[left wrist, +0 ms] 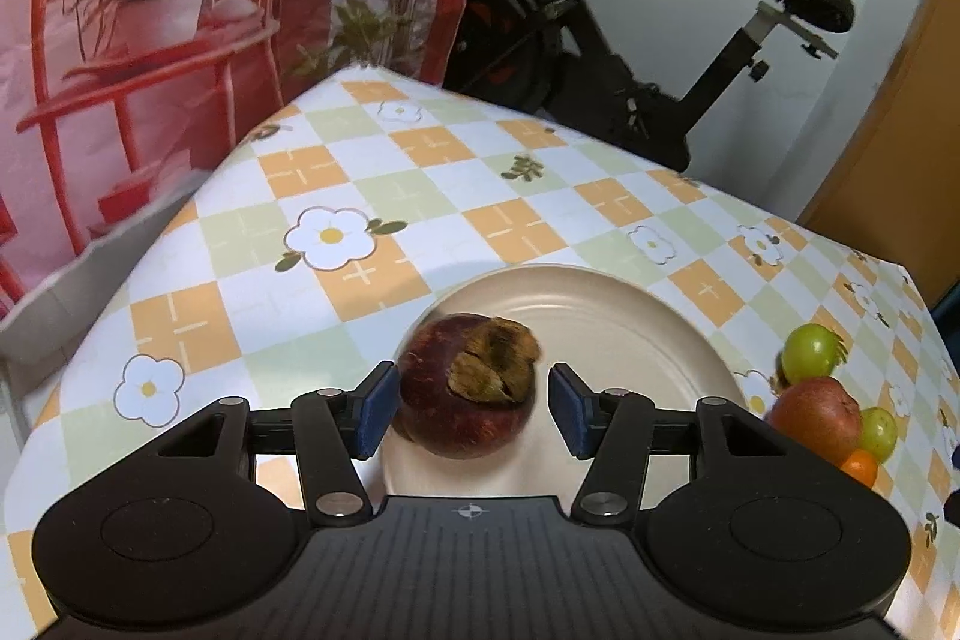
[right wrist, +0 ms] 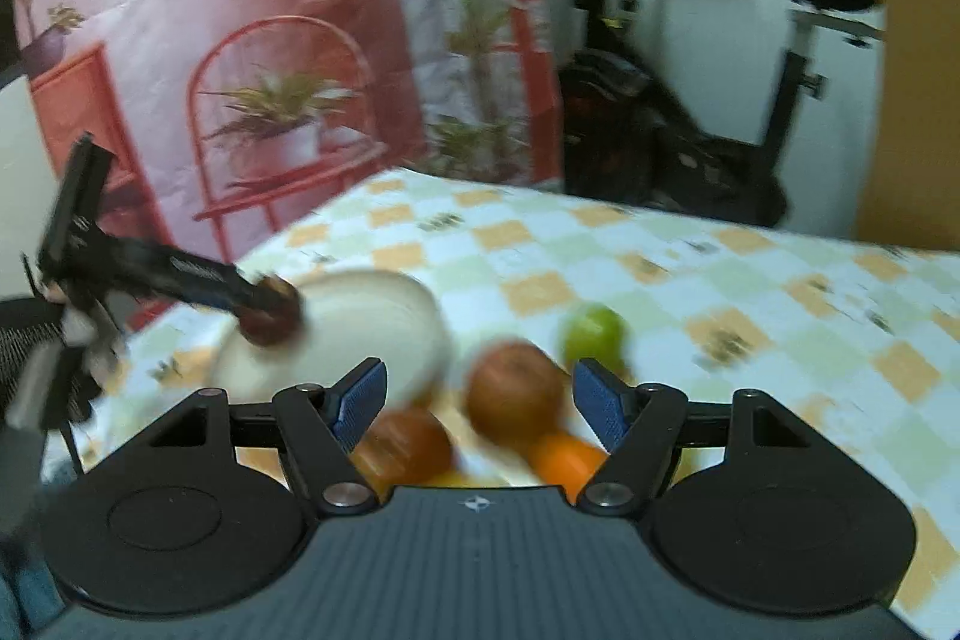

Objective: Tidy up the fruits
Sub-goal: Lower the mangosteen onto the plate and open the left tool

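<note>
- The left tongs [left wrist: 471, 409] are hovering over the cream plate [left wrist: 648, 334] with the mangosteen [left wrist: 465, 388] between the blue pads; the left pad is touching its skin, while a sliver of gap is showing at the right pad, so it is probably sitting loose rather than being squeezed.
- If those tongs are pulling back off-centre, the touching pad could be dragging the round fruit and rolling it toward the plate's edge and onto the desk [left wrist: 420, 172].
- The right tongs [right wrist: 477, 403] are standing released and carrying nothing, above the pile beside the plate: a reddish apple [right wrist: 513, 388], a green fruit [right wrist: 591, 334], an orange [right wrist: 564, 457] and another reddish fruit [right wrist: 408, 445].
- That view is smearing badly, so which fruit is lining up between the pads is hard to judge; closing on the wrong spot could be knocking neighbours apart and sending one rolling.
- Both tongs are working close around the plate, so they could be bumping each other.
</note>
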Demonstrator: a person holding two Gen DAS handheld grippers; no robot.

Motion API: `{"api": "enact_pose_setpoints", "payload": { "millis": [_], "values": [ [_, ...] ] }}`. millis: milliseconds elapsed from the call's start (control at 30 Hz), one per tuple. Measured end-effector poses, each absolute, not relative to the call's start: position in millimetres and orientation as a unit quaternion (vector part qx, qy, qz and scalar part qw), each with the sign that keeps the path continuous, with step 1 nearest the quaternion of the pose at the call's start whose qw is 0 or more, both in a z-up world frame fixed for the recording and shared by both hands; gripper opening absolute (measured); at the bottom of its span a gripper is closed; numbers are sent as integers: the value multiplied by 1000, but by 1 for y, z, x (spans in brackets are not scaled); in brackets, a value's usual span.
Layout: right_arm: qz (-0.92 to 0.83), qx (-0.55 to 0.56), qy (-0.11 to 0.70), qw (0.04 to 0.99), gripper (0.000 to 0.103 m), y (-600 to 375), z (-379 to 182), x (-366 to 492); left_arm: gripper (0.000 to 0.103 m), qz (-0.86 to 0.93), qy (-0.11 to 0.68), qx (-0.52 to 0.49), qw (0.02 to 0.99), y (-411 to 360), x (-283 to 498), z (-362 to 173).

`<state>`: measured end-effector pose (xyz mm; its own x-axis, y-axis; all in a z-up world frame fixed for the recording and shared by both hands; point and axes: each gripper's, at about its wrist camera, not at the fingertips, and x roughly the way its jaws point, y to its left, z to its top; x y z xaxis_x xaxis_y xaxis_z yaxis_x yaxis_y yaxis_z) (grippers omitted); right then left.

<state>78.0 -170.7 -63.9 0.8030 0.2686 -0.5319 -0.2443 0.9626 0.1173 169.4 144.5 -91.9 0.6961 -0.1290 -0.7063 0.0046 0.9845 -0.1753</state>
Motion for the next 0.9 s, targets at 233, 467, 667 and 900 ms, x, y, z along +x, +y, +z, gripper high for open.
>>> {"api": "enact_pose_setpoints", "payload": {
  "millis": [233,467,667,900],
  "values": [
    [95,69,289,950,72,-210,-88,37,58,-49,358,-50,931,113,141,-73],
    [113,69,287,949,70,-200,-97,18,57,-114,346,-33,931,68,106,-67],
    [148,15,282,948,56,-167,-100,8,56,-150,342,-48,926,42,77,-82],
    [160,-15,287,944,55,-152,-109,4,54,-160,331,-60,928,37,51,-95]
  ]
}}
